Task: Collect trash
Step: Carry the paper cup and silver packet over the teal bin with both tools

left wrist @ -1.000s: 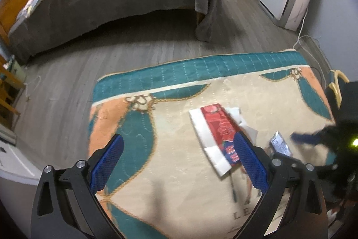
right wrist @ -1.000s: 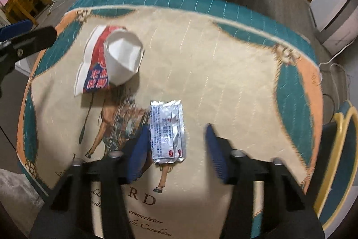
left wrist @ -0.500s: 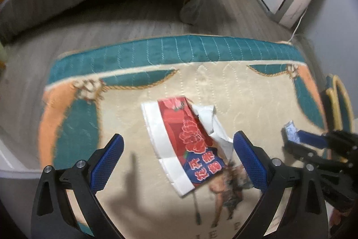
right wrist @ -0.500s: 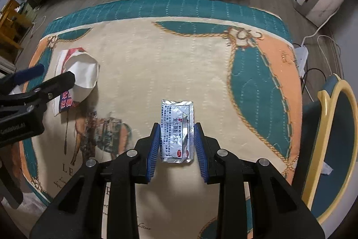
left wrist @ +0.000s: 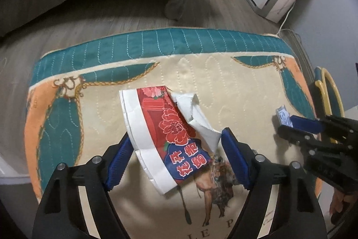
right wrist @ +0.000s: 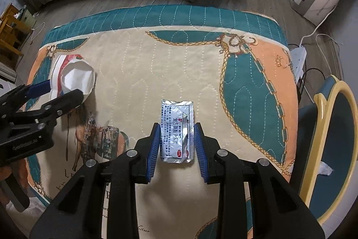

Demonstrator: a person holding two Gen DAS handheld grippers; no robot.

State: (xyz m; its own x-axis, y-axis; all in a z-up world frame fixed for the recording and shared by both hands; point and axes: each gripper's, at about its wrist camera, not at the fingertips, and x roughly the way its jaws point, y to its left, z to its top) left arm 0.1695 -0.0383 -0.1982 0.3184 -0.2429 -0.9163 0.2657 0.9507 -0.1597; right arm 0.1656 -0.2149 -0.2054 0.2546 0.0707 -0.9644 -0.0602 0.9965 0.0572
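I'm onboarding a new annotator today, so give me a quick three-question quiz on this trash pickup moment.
1. True or false: the right gripper has its pads on either side of the silver foil packet.
2. Which item lies between the left gripper's pads? A) a flattened red paper cup B) a bottle C) a sponge
3. Fill in: both items lie on a quilted ____ with a teal border.

Key: 1 true; 2 A; 3 cloth
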